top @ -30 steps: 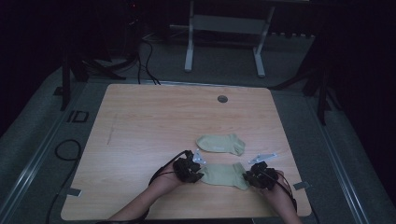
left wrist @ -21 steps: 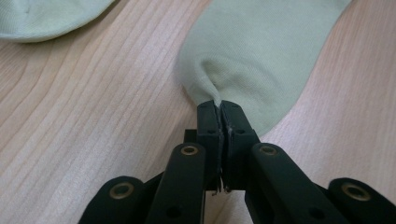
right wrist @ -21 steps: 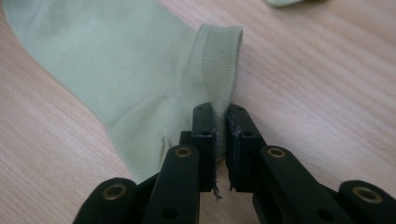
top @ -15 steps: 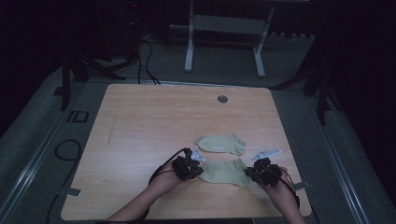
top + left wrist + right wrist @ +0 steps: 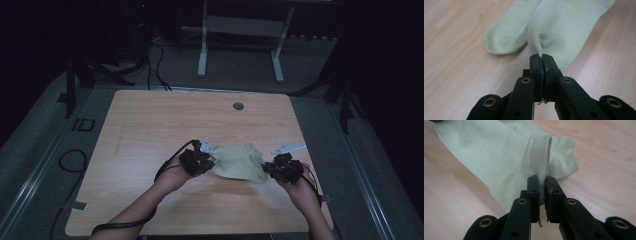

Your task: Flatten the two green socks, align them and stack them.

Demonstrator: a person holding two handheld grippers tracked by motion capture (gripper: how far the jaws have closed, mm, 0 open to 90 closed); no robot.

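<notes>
Two pale green socks are on the wooden table (image 5: pixel 150 125). One sock (image 5: pixel 236 161) hangs stretched between my grippers, just above the table, and covers most of the other in the high view. My left gripper (image 5: pixel 210 161) is shut on its toe end (image 5: pixel 541 51). My right gripper (image 5: pixel 266 168) is shut on its ribbed cuff (image 5: pixel 541 157). In the left gripper view the held sock (image 5: pixel 566 27) rises from the jaws, and the second sock (image 5: pixel 505 37) lies flat on the wood behind it. In the right gripper view the second sock (image 5: pixel 567 161) shows past the held one (image 5: pixel 486 152).
A round grommet (image 5: pixel 238 106) sits near the table's far edge. Beyond the table stands a grey metal frame (image 5: pixel 240 25). Cables (image 5: pixel 70 160) trail over the floor at the left. The person's forearms come in over the table's near edge.
Both grippers have risen and moved a little away from the person, lifting the near sock off the table until it hangs over the far sock.
</notes>
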